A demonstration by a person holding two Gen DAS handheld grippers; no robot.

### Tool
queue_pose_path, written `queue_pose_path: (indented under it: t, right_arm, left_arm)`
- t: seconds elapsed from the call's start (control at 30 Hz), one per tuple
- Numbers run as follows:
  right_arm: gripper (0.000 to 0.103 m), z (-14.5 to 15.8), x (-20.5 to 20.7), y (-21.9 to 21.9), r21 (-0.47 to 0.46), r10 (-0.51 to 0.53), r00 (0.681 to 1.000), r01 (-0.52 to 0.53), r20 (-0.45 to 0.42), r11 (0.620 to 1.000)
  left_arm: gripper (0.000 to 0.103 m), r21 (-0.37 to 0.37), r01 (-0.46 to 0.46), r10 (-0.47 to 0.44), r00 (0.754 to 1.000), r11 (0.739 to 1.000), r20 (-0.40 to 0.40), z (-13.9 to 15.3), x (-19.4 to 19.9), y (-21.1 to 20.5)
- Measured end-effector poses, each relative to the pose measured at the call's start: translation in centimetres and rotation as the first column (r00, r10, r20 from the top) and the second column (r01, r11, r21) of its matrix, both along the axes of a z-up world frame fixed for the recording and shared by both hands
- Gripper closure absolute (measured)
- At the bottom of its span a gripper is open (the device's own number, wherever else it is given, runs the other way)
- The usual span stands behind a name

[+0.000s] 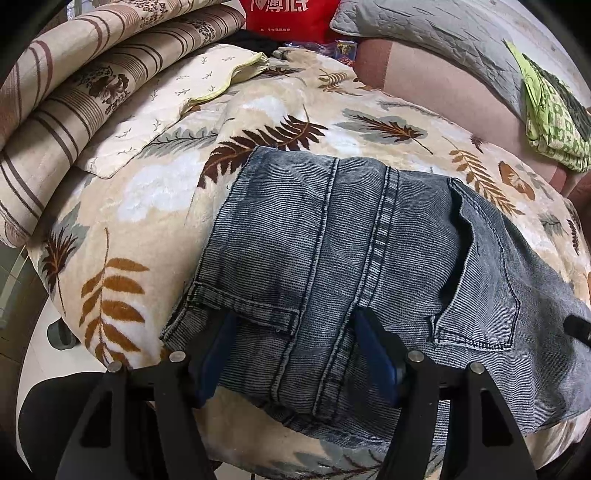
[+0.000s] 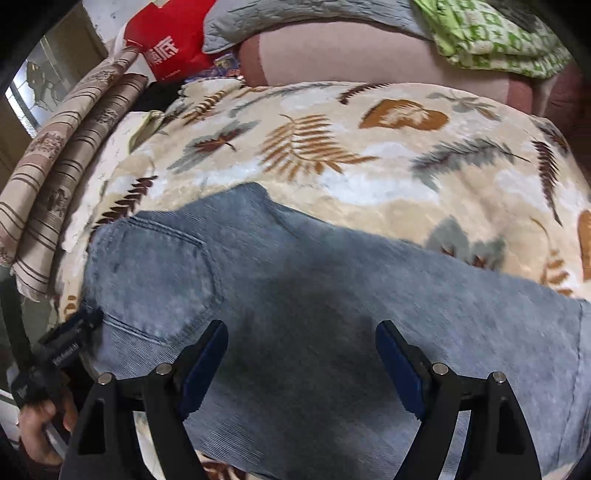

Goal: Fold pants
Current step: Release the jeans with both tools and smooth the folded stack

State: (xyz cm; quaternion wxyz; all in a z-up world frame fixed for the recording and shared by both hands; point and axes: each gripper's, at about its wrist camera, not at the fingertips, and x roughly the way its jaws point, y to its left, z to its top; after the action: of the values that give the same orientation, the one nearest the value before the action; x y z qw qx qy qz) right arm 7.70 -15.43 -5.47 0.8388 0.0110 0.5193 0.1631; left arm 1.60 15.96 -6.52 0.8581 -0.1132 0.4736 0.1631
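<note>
Grey-blue denim pants point(image 1: 369, 240) lie on a leaf-patterned blanket point(image 1: 147, 221), waistband toward me. In the left wrist view my left gripper point(image 1: 295, 325) is open, its blue pads either side of the waistband and centre seam, with denim lying between them. A back pocket point(image 1: 480, 277) lies to its right. In the right wrist view the pants point(image 2: 332, 295) stretch to the right across the blanket point(image 2: 369, 166). My right gripper point(image 2: 301, 332) is open just above the cloth, empty. The left gripper point(image 2: 70, 336) shows at that view's left edge, at the waistband.
A folded striped quilt point(image 1: 55, 110) and a pale pillow point(image 1: 166, 110) lie at the left. A red bag point(image 1: 288, 18), a grey quilted cover point(image 1: 424, 29) and a green patterned cloth point(image 1: 554, 122) sit at the back and right. The bed's edge is near me.
</note>
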Motion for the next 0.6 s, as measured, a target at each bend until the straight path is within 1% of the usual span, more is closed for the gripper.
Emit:
queue_pose_path:
  t: [0.07,0.1,0.13,0.17,0.2,0.27,0.33,0.4,0.43,0.6]
  right_arm:
    - [0.018,-0.9,-0.2,-0.7,-0.011,-0.015,1.0,0.014,-0.012,1.0]
    - [0.017,-2.2,0.0,-1.1,-0.038,-0.032,0.998,0.03,-0.047,0.999]
    - [0.017,-3.2,0.2,-1.2,-0.061,-0.032,0.996,0.027,-0.079,0.998]
    - [0.017,-4.0,0.4,-1.2,-0.08,-0.012,0.996,0.005,-0.085,0.997]
    - [0.017,-3.7,0.1,-1.1,-0.096,0.001,0.999,-0.006,-0.052,0.995]
    - [0.017,-2.9,-0.1,-1.2,-0.11,-0.023,0.998,0.017,-0.051,0.994]
    - [0.017,-1.3,-0.9,-1.8,-0.104,-0.052,0.998,0.055,0.026,0.993]
    - [0.017,0.4,-2.0,-2.5,-0.131,-0.058,0.993,0.072,0.107,0.989]
    - [0.017,1.1,-2.3,-2.9,-0.144,-0.067,0.989,0.086,0.134,0.986]
    - [0.017,3.8,-4.1,-5.6,-0.213,-0.116,0.96,0.172,0.254,0.962]
  left_arm:
    - [0.034,-0.001,0.0,0.0,1.0,1.0,0.0,0.0,0.0,0.0]
    - [0.034,-0.002,-0.001,0.001,1.0,1.0,0.001,0.0,0.0,0.0]
    - [0.034,-0.001,-0.002,0.002,1.0,1.0,0.001,0.0,0.0,0.0]
    - [0.034,0.004,-0.001,0.001,1.0,1.0,-0.001,0.0,0.0,-0.1]
    - [0.034,0.009,0.002,-0.001,1.0,1.0,-0.003,0.0,0.0,-0.2]
    - [0.034,0.006,-0.002,0.002,1.0,1.0,-0.004,0.2,-0.1,-0.1]
    - [0.034,0.018,-0.01,0.01,1.0,1.0,0.003,0.7,-0.3,-0.3]
    - [0.034,0.046,-0.01,0.009,1.0,0.999,0.021,1.5,-0.5,-0.8]
    - [0.034,0.053,-0.003,0.001,0.999,0.999,0.042,2.1,-0.7,-1.3]
    - [0.034,0.082,0.052,-0.059,0.995,0.995,0.085,3.9,-0.5,-4.2]
